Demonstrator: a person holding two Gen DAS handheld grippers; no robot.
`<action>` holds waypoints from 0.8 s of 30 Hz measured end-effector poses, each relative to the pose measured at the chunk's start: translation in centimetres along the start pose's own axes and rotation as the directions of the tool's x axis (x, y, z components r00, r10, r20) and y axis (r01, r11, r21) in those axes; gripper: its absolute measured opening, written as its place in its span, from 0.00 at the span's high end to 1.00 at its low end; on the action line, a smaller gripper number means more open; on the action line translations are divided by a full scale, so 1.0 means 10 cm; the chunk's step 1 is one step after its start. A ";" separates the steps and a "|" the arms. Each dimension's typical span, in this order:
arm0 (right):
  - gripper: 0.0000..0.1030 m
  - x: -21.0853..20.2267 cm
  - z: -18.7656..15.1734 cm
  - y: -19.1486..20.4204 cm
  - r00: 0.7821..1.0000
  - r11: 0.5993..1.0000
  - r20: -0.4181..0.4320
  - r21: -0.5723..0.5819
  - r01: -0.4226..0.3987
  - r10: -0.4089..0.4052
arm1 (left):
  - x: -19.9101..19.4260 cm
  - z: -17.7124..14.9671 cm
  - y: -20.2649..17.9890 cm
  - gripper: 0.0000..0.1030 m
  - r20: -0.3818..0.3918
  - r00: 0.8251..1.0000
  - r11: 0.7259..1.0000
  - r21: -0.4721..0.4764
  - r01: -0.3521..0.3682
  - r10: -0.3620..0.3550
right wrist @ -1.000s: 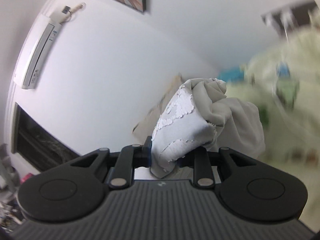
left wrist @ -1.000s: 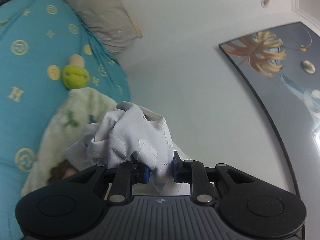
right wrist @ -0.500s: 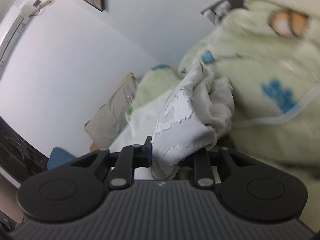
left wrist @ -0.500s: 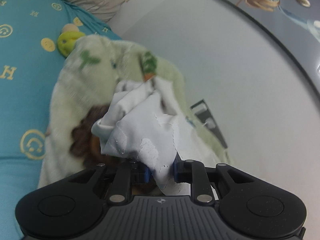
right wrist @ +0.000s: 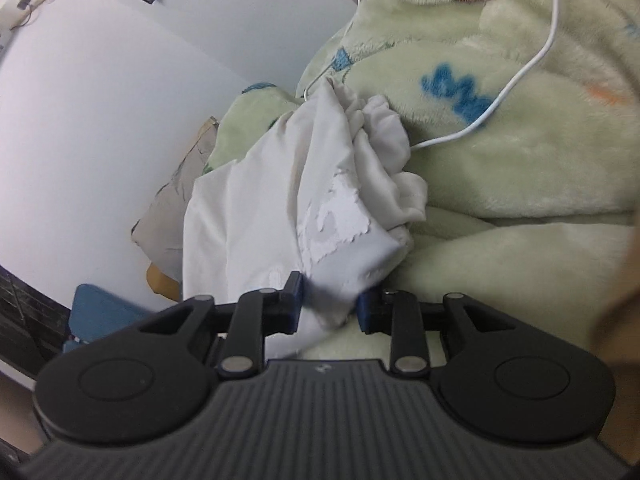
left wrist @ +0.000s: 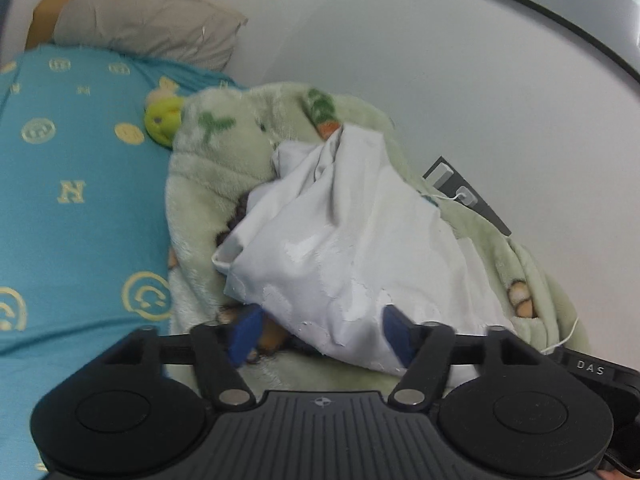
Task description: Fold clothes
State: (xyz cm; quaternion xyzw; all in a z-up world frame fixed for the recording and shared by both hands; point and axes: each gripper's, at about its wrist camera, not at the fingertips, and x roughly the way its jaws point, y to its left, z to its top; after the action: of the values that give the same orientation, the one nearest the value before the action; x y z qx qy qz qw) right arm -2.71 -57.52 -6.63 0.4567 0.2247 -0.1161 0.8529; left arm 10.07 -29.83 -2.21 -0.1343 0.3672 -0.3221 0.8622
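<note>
A crumpled white garment [left wrist: 340,240] with a flaking white print lies on a pale green fleece blanket [left wrist: 216,168]. My left gripper [left wrist: 320,336] sits low over the blanket with its jaws opening wide. The garment's near edge lies loose between the blue pads [left wrist: 244,336], draped against the right one. In the right wrist view the same garment [right wrist: 280,200] rests on the blanket [right wrist: 520,160]. My right gripper [right wrist: 330,306] has a bunched corner of it between its pads, which are just starting to open.
A teal patterned sheet [left wrist: 80,200] covers the bed to the left, with a grey pillow [left wrist: 148,32] and a yellow-green plush toy [left wrist: 162,118] behind. A white cable [right wrist: 516,80] runs across the blanket. The white wall [left wrist: 440,80] is close behind, with a dark strip [left wrist: 460,188] at its foot.
Both grippers came down with the garment from in front of the wall onto the green blanket. The left jaws have sprung apart and let the cloth go; the right still holds its corner.
</note>
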 end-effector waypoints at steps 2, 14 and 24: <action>0.70 -0.23 -0.03 0.11 1.000 0.999 0.026 -0.051 0.017 -0.016 | -0.23 0.02 -0.08 0.20 0.035 0.999 0.999 0.047 -0.020 0.019; 0.23 -1.69 -0.29 0.96 0.959 0.896 0.275 -0.440 0.058 0.073 | -2.02 -0.04 -0.79 0.00 0.272 0.962 0.961 0.264 -0.084 0.010; 0.07 -2.37 -0.87 1.19 0.915 0.814 0.377 -0.571 0.105 0.146 | -2.98 -0.46 -0.95 0.00 0.403 0.915 0.918 0.370 -0.140 -0.023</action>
State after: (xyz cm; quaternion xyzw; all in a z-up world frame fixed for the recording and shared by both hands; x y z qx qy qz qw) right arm -21.00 -43.87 9.46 0.1436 0.0635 -0.1243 0.9797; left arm -13.10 -17.49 15.33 -0.0109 0.1157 -0.3283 0.9374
